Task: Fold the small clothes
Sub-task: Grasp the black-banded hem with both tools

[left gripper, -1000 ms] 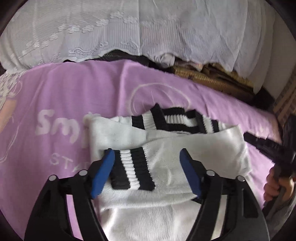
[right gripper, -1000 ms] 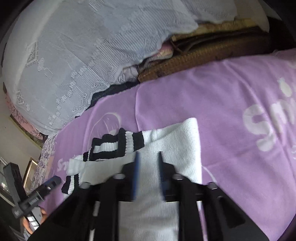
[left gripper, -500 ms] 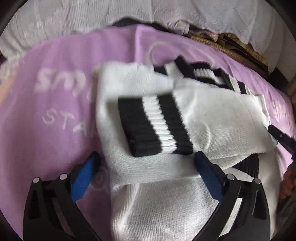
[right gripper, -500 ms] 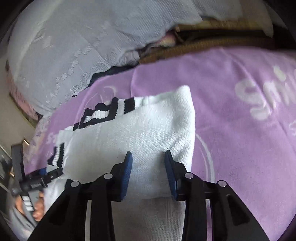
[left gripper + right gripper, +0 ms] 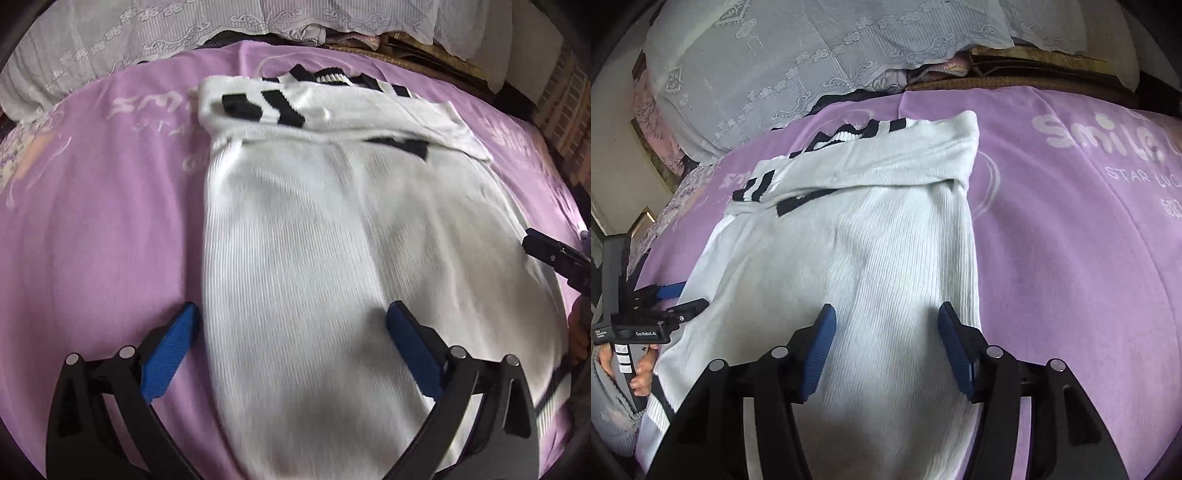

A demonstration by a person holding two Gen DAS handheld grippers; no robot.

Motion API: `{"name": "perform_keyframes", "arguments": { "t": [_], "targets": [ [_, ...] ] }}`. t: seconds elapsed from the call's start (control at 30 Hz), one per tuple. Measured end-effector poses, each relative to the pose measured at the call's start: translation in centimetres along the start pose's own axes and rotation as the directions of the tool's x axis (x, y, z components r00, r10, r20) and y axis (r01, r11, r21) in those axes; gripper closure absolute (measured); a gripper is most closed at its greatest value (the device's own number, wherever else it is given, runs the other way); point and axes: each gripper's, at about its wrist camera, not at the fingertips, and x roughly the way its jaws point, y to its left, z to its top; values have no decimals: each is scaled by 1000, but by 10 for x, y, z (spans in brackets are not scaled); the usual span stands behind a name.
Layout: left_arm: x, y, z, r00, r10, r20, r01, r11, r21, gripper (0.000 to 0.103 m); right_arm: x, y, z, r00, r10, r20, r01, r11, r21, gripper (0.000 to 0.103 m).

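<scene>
A white knit sweater (image 5: 314, 240) with black-striped cuffs lies on a purple blanket (image 5: 92, 221). Both sleeves are folded across its far end, one striped cuff (image 5: 262, 105) on top. It also shows in the right wrist view (image 5: 857, 258). My left gripper (image 5: 291, 332) is open and empty above the sweater's near left part. My right gripper (image 5: 884, 325) is open and empty above the near right part. The right gripper's tip shows at the right edge of the left wrist view (image 5: 554, 254). The left gripper shows at the left of the right wrist view (image 5: 665, 306).
The purple blanket (image 5: 1071, 240) carries white lettering. White lace bedding (image 5: 184, 29) is piled at the far side, with brown woven items (image 5: 1015, 79) beside it. Blanket shows on both sides of the sweater.
Both grippers have pulled back toward the sweater's near end. The right gripper has opened wide. The folded sleeves now lie far from both grippers.
</scene>
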Motion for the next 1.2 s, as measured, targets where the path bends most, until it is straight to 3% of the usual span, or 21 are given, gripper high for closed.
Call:
{"name": "perform_keyframes", "arguments": {
  "t": [0.2, 0.3, 0.37, 0.57, 0.73, 0.83, 0.87, 0.97, 1.03, 1.13, 1.17, 1.2],
  "targets": [
    [-36, -4, -59, 999, -34, 14, 34, 999, -18, 5, -36, -4, -39, 999, 40, 18, -40, 999, 24, 44],
    [-52, 6, -78, 991, -131, 31, 133, 988, -80, 5, -55, -12, -57, 998, 57, 24, -58, 996, 67, 35],
    [-58, 12, -84, 977, -211, 35, 214, 969, -120, 5, -64, -18, -72, 995, 98, 13, -99, 990, 99, 35],
    [-57, 3, -88, 905, -424, 13, 422, 896, -141, 5, -83, -22, -97, 969, 246, 0, -242, 955, 169, 35],
    [-51, -6, -84, 879, -477, 20, 476, 870, -130, 5, -68, -10, -92, 941, 337, -19, -328, 928, 178, 36],
    [-57, -7, -88, 828, -560, 32, 559, 819, -130, 12, -69, -7, -93, 939, 342, -30, -333, 927, 171, 46],
    [-58, -8, -90, 829, -559, 29, 558, 821, -123, 22, -71, -9, -94, 934, 357, -36, -345, 921, 181, 52],
    [-52, -3, -89, 851, -524, 21, 521, 840, -148, 37, -72, -16, -100, 921, 387, -39, -371, 904, 213, 59],
    [-45, 4, -84, 851, -525, 27, 520, 833, -189, 46, -67, -15, -97, 923, 381, -47, -363, 906, 219, 63],
    [-45, 7, -84, 863, -505, 28, 499, 842, -205, 62, -60, -6, -93, 940, 336, -63, -320, 929, 186, 81],
    [-46, 5, -86, 865, -501, 27, 495, 845, -200, 74, -62, -4, -94, 943, 328, -54, -315, 933, 175, 84],
    [-49, 5, -87, 870, -493, 29, 488, 851, -194, 79, -65, -3, -94, 945, 324, -45, -313, 935, 169, 85]
  ]
}}
